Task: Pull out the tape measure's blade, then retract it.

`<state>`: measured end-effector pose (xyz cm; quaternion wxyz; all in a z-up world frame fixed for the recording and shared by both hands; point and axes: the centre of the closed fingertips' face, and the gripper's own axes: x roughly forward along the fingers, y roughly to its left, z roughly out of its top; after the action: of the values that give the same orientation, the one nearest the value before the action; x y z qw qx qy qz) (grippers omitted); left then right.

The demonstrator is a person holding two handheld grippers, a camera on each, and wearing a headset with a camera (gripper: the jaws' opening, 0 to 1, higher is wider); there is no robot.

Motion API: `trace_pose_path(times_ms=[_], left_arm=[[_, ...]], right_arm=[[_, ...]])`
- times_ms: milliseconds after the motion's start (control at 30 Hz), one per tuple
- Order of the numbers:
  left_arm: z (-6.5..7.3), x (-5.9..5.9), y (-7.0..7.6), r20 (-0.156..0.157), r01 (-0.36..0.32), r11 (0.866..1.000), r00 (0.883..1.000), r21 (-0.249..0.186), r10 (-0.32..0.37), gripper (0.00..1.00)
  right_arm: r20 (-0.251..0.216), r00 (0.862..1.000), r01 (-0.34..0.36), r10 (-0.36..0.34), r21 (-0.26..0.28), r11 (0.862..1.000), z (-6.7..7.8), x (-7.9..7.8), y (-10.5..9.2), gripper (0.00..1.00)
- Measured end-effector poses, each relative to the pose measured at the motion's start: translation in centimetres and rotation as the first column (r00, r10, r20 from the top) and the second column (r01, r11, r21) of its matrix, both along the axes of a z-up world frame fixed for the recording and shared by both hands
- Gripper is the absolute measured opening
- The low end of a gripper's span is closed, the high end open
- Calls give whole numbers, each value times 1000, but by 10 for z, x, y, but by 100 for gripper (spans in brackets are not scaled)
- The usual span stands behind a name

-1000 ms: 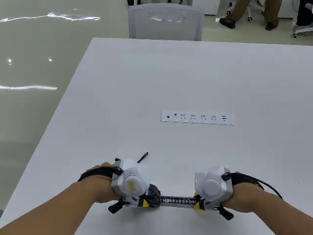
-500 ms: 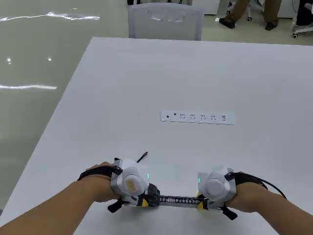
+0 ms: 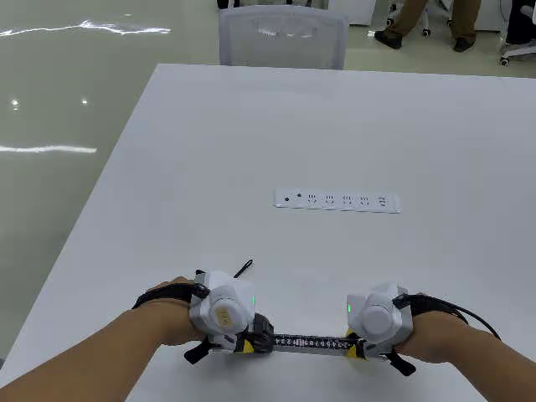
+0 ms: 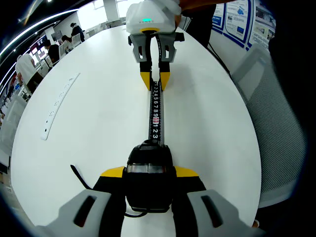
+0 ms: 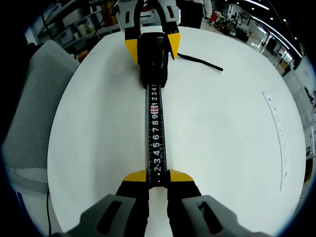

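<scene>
Case: black tape measure (image 5: 153,54) pinched between left tongs (image 4: 150,174), at the near edge of the white surface (image 3: 293,134).
Blade: blade (image 5: 155,133) extended straight between both grippers, its end pinched by right tongs (image 5: 158,177).
Beyond: power strip (image 3: 337,201), well apart.

The right gripper (image 5: 158,177) pinches the end of the numbered blade (image 5: 154,128), which runs straight across the white table (image 5: 222,138) to the black tape measure case (image 5: 153,61) clamped between the left gripper (image 5: 152,45) jaws. A black strap (image 5: 200,60) lies beside the case.
</scene>
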<state>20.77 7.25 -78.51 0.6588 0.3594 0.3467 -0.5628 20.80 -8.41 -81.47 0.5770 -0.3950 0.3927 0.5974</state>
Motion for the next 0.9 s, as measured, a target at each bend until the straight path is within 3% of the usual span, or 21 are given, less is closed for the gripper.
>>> trace_pose_path(times_ms=[900], left_arm=[[8,-4,-4,-2,-3,1000,1000,0,3,30]], right_arm=[[0,1000,16,-16,-38,999,-1,5,-34,12]])
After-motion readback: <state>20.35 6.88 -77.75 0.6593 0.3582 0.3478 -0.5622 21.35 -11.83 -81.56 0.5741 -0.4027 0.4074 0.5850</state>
